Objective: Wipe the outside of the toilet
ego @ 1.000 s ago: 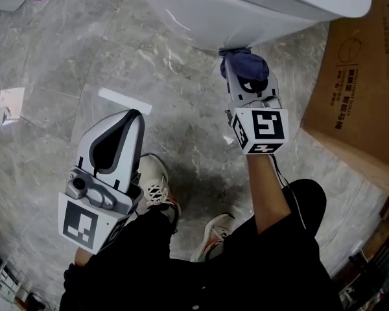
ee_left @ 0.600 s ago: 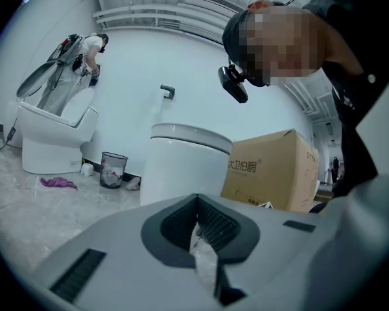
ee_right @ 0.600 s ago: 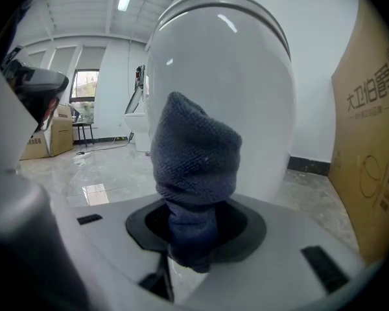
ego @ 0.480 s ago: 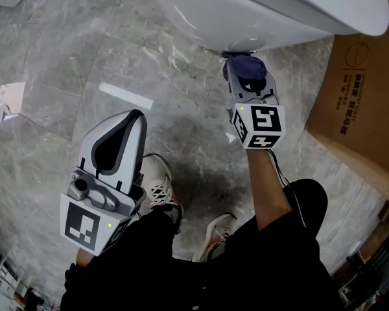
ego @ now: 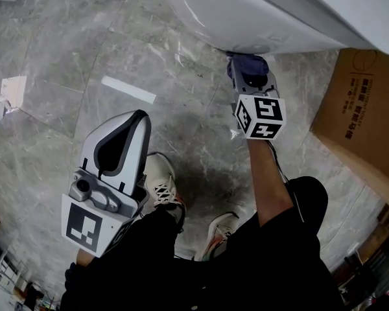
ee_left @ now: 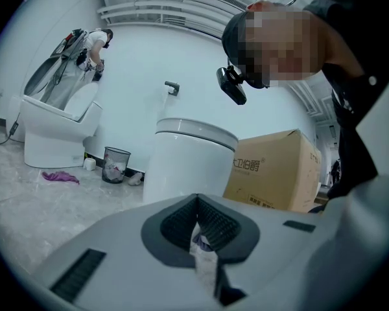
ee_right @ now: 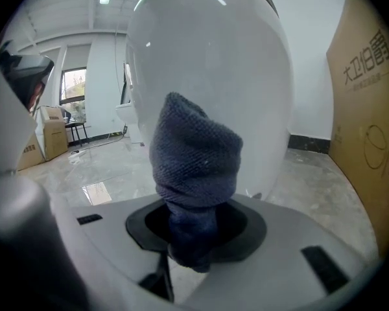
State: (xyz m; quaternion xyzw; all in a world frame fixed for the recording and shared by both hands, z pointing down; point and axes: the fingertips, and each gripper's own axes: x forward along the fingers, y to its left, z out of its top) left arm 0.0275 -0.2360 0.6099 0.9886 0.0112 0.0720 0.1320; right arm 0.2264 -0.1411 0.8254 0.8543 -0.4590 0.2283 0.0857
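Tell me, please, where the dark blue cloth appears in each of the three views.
Head view: the dark blue cloth is upper right of centre, at the toilet's lower outside.
Left gripper view: not in it; the purple rag on the floor is another thing.
Right gripper view: dead centre, sticking up from the right gripper, in front of the toilet.
Shared landmark: the cardboard box, right of the toilet in all three views.

There were two toilets, the near toilet (ee_left: 188,161) and the far toilet (ee_left: 55,138), two grippers, the left gripper (ego: 137,116) and the right gripper (ego: 249,78), two shoes (ego: 157,183) (ego: 217,235), one blue cloth (ego: 245,62), one purple rag (ee_left: 59,176), one cardboard box (ego: 363,109) nearby and one bin (ee_left: 115,165).
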